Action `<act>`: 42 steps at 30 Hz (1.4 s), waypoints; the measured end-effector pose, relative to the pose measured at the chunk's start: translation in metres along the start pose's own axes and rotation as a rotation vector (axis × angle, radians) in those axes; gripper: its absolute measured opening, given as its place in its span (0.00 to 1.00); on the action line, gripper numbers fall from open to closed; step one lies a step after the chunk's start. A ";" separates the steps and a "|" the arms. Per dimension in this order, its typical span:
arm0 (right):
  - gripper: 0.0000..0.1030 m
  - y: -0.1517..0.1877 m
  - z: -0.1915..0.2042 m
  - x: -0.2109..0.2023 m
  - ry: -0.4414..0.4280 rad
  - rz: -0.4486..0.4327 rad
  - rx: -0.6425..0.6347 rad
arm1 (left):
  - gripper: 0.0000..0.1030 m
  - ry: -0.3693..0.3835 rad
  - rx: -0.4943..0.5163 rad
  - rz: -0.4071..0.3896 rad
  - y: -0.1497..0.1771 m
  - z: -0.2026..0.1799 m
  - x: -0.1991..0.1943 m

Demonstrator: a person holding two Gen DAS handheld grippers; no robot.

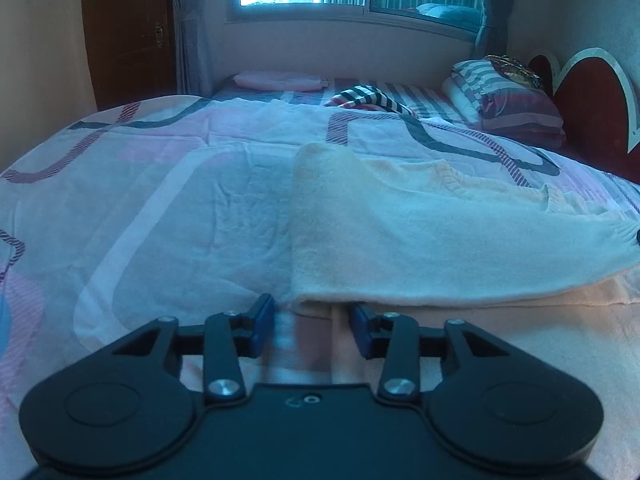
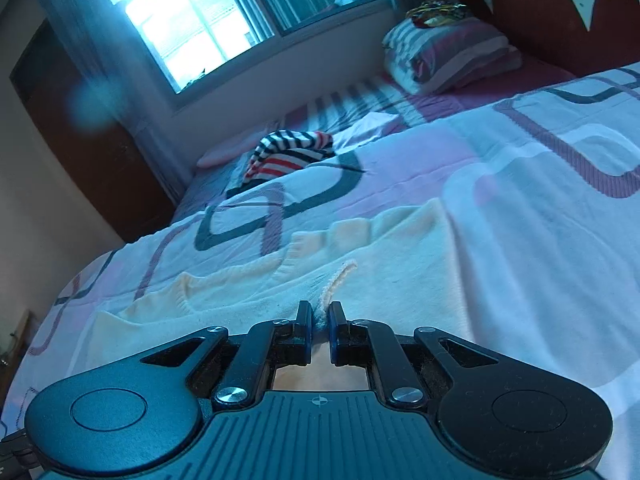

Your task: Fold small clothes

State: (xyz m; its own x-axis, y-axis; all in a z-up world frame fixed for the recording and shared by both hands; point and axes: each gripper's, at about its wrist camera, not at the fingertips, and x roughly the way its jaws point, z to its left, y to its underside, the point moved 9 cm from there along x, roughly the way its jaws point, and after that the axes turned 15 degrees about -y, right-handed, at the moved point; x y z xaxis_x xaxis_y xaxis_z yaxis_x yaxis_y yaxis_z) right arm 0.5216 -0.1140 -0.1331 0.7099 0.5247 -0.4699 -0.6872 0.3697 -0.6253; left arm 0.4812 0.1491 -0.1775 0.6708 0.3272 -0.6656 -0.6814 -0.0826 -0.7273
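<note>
The cream knit sweater (image 1: pixel 420 248) lies on the patterned bedspread (image 1: pixel 168 200), one part folded over so that a doubled edge faces the left gripper (image 1: pixel 312 320). Ribbed hems show along its far side. The left gripper's blue-padded fingers (image 1: pixel 262 324) stand well apart and grip nothing; the folded edge lies just ahead of the tips. The right gripper (image 2: pixel 319 326) has its fingers nearly together, pinching a ridge of the sweater (image 2: pixel 360 288) between them.

Open bedspread (image 1: pixel 160 208) left of the sweater (image 1: pixel 420 236); striped garment (image 1: pixel 368 98) lies well beyond.
</note>
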 end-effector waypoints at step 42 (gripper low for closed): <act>0.04 0.025 -0.025 -0.002 0.126 0.059 -0.094 | 0.49 0.132 0.116 -0.033 -0.012 -0.053 0.001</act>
State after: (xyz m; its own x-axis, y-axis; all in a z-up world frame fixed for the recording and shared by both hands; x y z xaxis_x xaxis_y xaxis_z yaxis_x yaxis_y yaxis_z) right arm 0.5074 -0.1247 -0.1631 0.6863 0.4408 -0.5786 -0.7152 0.2643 -0.6470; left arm 0.5050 0.1008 -0.1784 0.7210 0.2013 -0.6631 -0.6821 0.0380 -0.7302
